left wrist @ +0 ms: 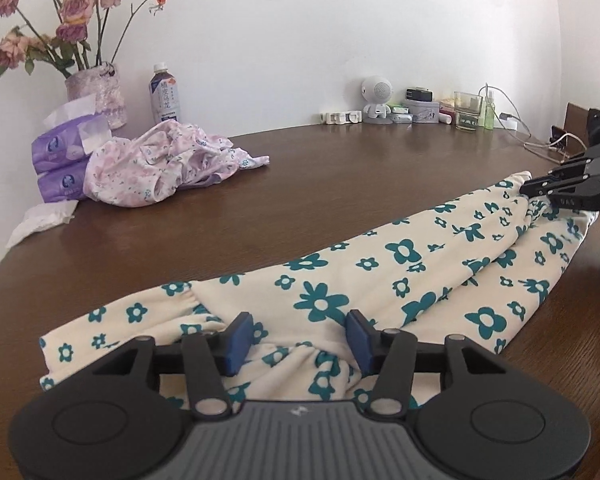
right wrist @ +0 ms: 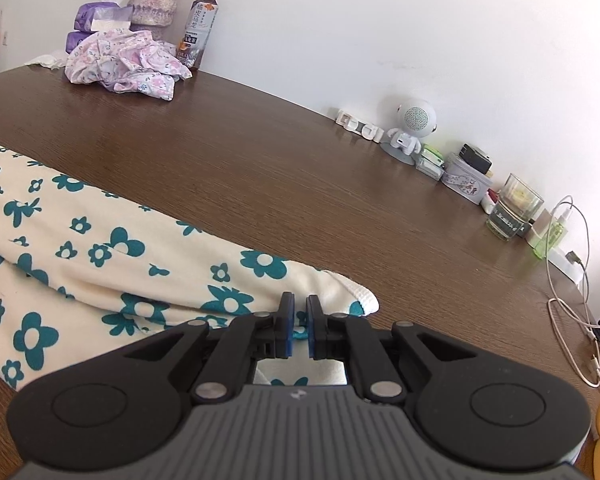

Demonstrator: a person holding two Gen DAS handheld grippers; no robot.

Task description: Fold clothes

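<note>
Cream trousers with teal flowers (left wrist: 380,272) lie stretched across the brown table (left wrist: 300,168), folded lengthwise. My left gripper (left wrist: 300,338) hovers open over the gathered elastic waistband, one blue pad on each side of a fabric bunch. At the far right, my right gripper (left wrist: 528,190) pinches the leg hem. In the right wrist view, the right gripper (right wrist: 300,320) is shut on the hem edge of the trousers (right wrist: 100,240), with a sliver of teal cloth between its pads. A crumpled pink floral garment (left wrist: 168,164) sits at the back left.
Purple tissue packs (left wrist: 64,156), a vase of dried roses (left wrist: 100,92) and a drink bottle (left wrist: 165,94) stand at the back left. Along the wall are a white robot speaker (right wrist: 410,128), a tin (right wrist: 466,182), a glass (right wrist: 514,212) and charging cables (right wrist: 572,280).
</note>
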